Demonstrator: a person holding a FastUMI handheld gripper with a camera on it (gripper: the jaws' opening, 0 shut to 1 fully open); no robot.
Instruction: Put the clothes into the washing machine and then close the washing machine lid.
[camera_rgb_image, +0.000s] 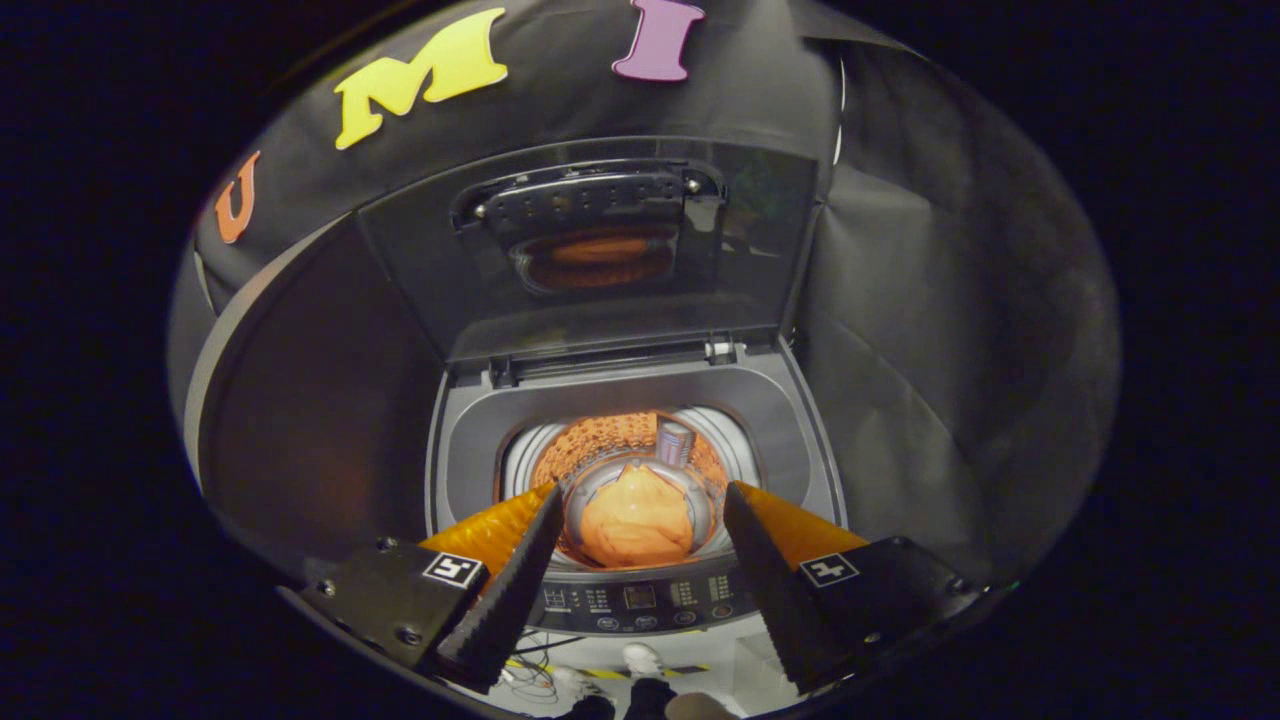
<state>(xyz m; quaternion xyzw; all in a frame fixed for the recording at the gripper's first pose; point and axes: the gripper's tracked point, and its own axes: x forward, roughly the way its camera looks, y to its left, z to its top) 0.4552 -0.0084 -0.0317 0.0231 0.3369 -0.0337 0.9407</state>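
A rumpled orange cloth (636, 520) lay in a soft heap at the bottom of the washer's (640, 400) round perforated drum (610, 440). The flat, glossy lid (590, 250) stood upright behind the opening, a ribbed handle near its top. The gripper (640, 510) hung above the drum, fingers spread wide, holding and touching nothing. A control panel (640, 598) ran along the front rim.

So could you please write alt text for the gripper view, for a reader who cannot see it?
An orange garment lies at the bottom of the drum of a top-loading washing machine, whose lid stands raised. The gripper hangs open above the drum, holding nothing, with the control panel below, between its fingers.
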